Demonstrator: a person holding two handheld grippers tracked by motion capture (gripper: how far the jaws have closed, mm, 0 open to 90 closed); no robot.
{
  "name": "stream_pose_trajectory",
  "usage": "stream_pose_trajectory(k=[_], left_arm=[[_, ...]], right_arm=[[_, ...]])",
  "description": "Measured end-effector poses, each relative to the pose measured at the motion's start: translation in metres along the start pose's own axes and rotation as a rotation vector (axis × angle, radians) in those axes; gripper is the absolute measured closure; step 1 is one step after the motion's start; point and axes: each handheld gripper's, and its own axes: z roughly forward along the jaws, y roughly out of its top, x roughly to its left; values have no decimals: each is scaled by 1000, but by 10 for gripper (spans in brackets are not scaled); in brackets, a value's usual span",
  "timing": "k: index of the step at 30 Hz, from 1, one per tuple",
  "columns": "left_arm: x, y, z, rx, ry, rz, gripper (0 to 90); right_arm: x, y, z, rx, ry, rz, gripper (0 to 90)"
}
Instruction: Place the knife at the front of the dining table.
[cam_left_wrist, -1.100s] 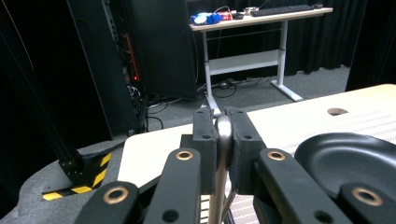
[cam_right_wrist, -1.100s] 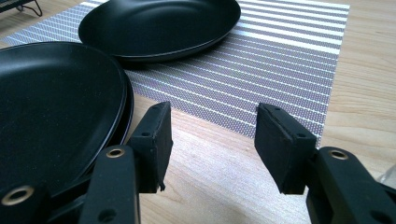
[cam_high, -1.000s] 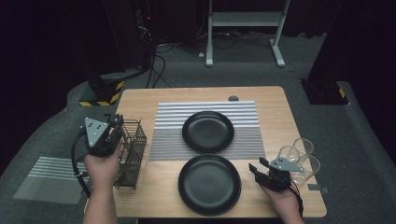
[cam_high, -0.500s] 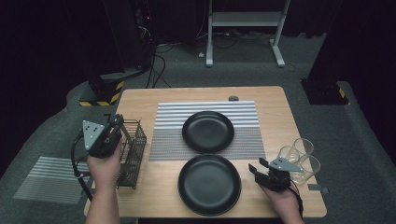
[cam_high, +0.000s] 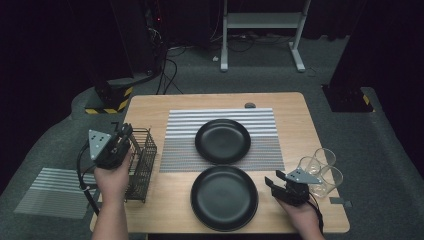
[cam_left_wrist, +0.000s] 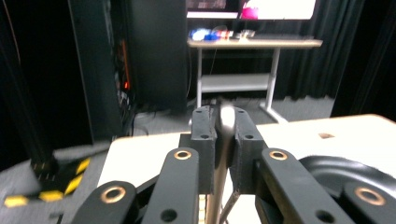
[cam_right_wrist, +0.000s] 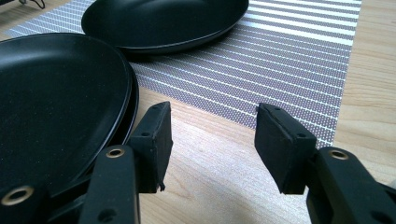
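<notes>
Wire basket (cam_high: 141, 162) beside plates (cam_high: 223, 197), glasses (cam_high: 321, 166)

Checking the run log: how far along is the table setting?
Done: two black plates laid out, one on the striped mat, one nearer. In hand: the left gripper is shut on a metal utensil above the wire basket. Left: placing it; the right gripper is open and idle, glasses untouched.

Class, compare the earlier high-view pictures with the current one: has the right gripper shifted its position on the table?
No. The right gripper sits between the near black plate and the drinking glasses, as before, jaws open and empty.
</notes>
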Motion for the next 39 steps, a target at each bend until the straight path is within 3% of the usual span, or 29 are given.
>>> stream_pose_trajectory(k=[2,4,5,8,10,11,12,16,17,18,20,21,22,25,27,28,31,32,34,36,39], left_arm=[[1,1,0,5,3,16,812],[-1,0,1,5,5,-11,813],[1,0,1,8,2,20,813],[-1,-1,3,20,10,-11,813],[1,-1,4,48,13,12,811],[-1,-1,5,41,11,-23,811],[1,-1,6,53,7,21,811],[-2,-2,10,82,24,-20,812],[0,-1,10,104,23,11,813],[-1,-2,11,94,21,-12,813],[-2,-2,12,101,22,-10,813],[0,-2,11,116,19,15,813],[-1,-2,12,116,19,-15,812],[-3,-3,13,114,21,-10,812],[-2,-2,13,133,21,41,812],[-4,-3,14,136,28,12,812],[-2,-2,16,155,21,41,813],[-3,-3,16,156,23,18,813],[-1,-2,16,157,18,34,815],[-3,-2,16,141,25,-2,816],[-3,-2,15,143,14,-1,816]], right_arm=[[0,0,0,1,1,0,463],[0,0,0,2,1,7,463],[0,0,0,-1,1,5,462],[-1,0,-1,-4,0,0,462],[-1,0,-1,-4,1,-3,462],[-1,1,-1,-4,0,-4,462],[-1,1,-1,-4,0,-1,462],[0,1,-1,-3,2,-5,461],[0,1,-1,-2,2,-8,460],[0,1,-1,0,5,-7,459],[0,0,0,3,6,-4,458],[0,0,-1,7,7,-10,458],[0,0,0,5,6,-3,458],[0,0,-1,4,7,-4,458],[0,0,-1,3,7,-1,458],[-1,0,-1,3,7,-3,458],[0,0,-1,2,5,2,458],[0,0,-2,2,5,2,458],[0,1,-1,0,5,-4,458],[0,1,-1,0,5,-7,458],[1,0,-1,1,4,1,458]])
